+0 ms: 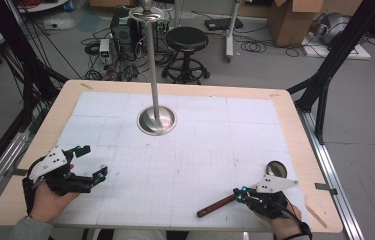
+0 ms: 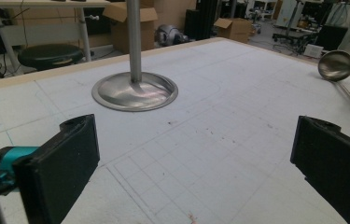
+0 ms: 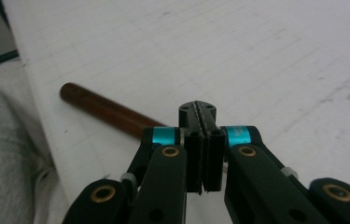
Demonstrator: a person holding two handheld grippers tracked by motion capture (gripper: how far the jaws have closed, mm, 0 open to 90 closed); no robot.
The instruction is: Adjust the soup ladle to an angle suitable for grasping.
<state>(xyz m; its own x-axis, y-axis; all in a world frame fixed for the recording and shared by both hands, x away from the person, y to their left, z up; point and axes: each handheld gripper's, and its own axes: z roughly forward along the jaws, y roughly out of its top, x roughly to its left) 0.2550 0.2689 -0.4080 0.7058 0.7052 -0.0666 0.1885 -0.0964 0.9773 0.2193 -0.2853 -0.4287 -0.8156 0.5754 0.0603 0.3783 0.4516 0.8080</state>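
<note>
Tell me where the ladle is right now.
In the high view the ladle lies flat at the table's near right corner, bowl pointing away, its wooden handle passing under the right gripper, far from the metal stand.

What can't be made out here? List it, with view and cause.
- Ladle shaft: high view, the right gripper covers it.
- Whether that gripper touches the handle: right gripper view, its shut jaws hide the spot.
- Stand top: left gripper view, cut off by the upper edge.
</note>
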